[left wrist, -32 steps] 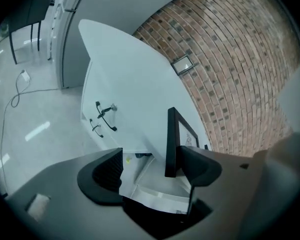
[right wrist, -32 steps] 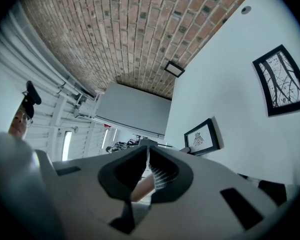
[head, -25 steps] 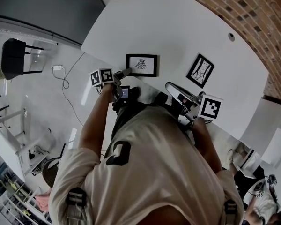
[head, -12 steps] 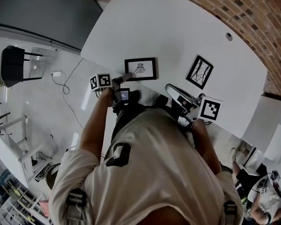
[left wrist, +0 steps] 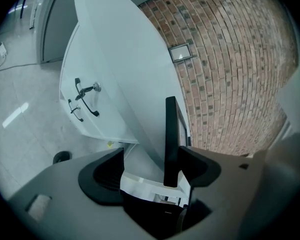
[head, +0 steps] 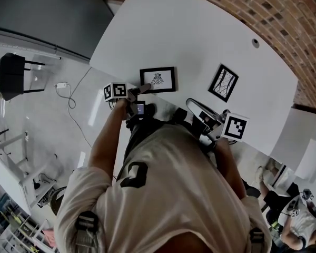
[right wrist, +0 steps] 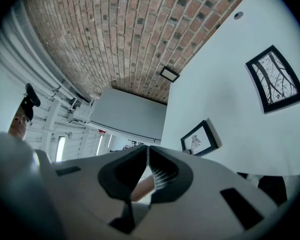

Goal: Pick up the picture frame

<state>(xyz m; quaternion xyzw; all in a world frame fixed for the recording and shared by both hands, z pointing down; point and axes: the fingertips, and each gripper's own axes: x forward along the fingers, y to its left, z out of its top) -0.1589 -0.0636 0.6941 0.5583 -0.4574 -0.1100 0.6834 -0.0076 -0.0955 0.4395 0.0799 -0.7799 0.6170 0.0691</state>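
Short of the near table edge: right gripper (right wrist: 146,156), jaws together on nothing. At the near edge of the table (head: 200,30): left gripper (left wrist: 152,165), jaws apart, straddling the rim of the picture frame (head: 158,79) by its near left corner; rim against one jaw, clear of the other. Judged step: grasp set up, not yet closed. Called for next: closing on the rim, then lifting without tipping. Frame face up just inside the near edge, long axis along that edge. Farther right: second frame (head: 224,82), apart from both grippers.
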